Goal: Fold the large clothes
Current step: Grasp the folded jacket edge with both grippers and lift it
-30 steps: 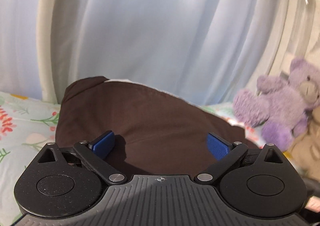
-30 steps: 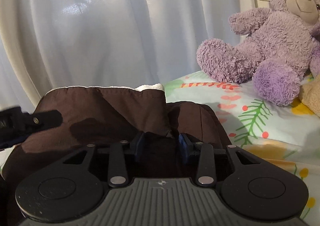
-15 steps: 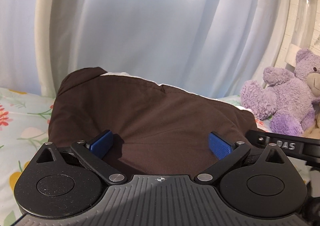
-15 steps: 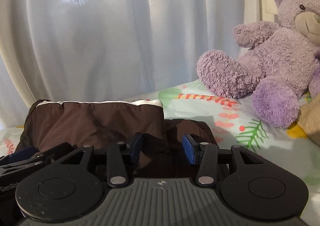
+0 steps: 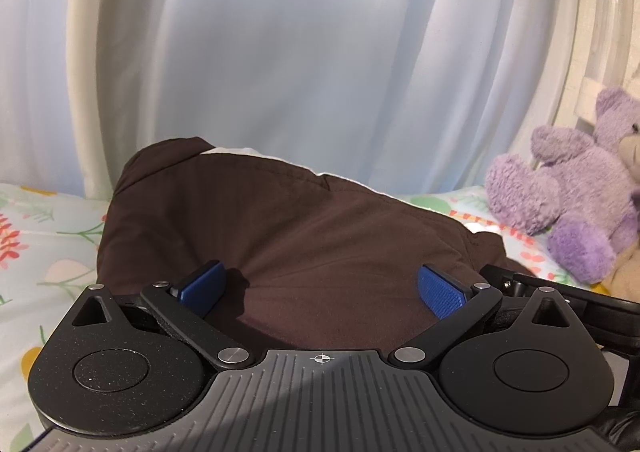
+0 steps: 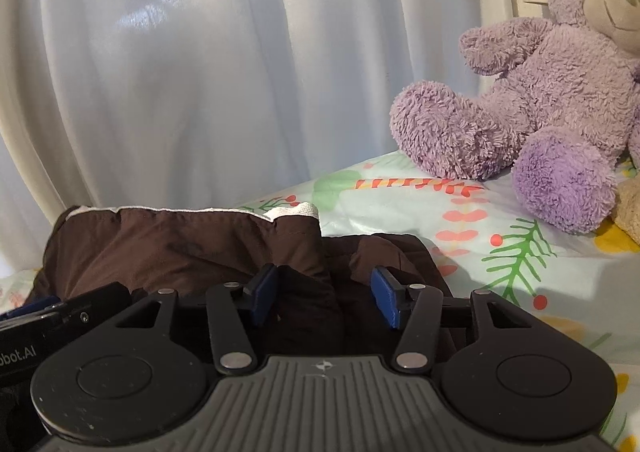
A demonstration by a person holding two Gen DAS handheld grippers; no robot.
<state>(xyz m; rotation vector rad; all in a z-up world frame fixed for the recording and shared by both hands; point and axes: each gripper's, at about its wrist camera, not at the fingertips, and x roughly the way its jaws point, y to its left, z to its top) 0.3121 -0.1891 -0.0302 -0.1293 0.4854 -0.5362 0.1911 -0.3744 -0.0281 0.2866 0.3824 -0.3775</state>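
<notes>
left gripper (image 6: 44,316) body, "bot.AI" (start cut off)

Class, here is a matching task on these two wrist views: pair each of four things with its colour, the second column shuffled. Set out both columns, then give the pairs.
Things:
1. folded garment
2. teddy bear
3. curtain
4. pads of the left hand-held gripper

Colours:
A. blue
B. pale, whitish
C. dark brown
D. lilac

Pairs: 1-C, 2-D, 3-B, 4-A
</notes>
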